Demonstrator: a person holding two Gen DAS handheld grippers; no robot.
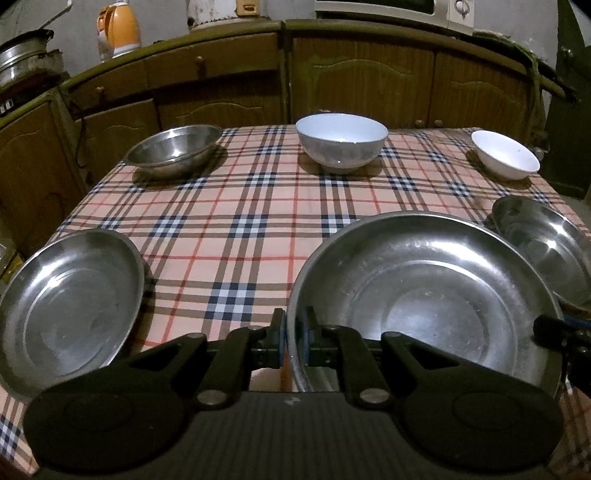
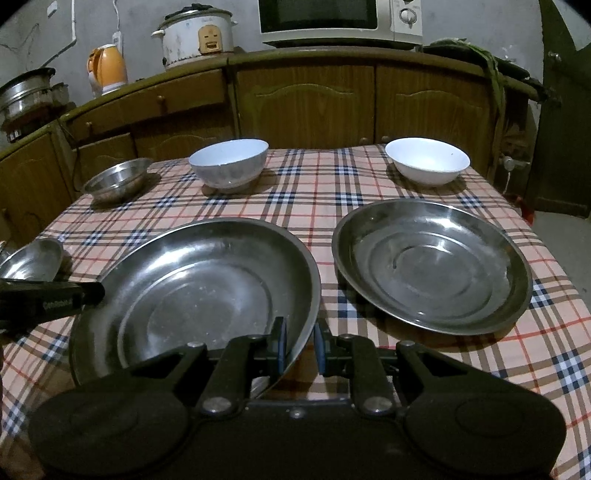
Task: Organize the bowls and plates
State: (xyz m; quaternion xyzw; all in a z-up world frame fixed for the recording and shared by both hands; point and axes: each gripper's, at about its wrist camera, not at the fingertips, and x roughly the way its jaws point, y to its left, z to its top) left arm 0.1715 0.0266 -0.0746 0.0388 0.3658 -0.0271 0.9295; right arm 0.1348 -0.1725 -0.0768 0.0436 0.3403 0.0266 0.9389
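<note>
A large steel plate [image 1: 424, 295] sits at the near middle of the checked table; it also shows in the right wrist view [image 2: 199, 291]. My left gripper [image 1: 293, 338] is shut on its left rim. My right gripper [image 2: 300, 345] straddles its right rim, with a small gap still at the right pad. A smaller steel plate [image 1: 70, 310] lies at the left, another steel plate [image 2: 432, 266] at the right. At the back stand a steel bowl [image 1: 173, 151], a grey-white bowl [image 1: 341, 142] and a white bowl [image 1: 506, 155].
The table [image 1: 236, 229] has a plaid cloth and stands against wooden cabinets [image 1: 362, 85]. On the counter behind are an orange kettle [image 2: 107, 68], a rice cooker [image 2: 197, 35] and a microwave [image 2: 340, 20]. Steel pots [image 2: 26, 92] stand at the far left.
</note>
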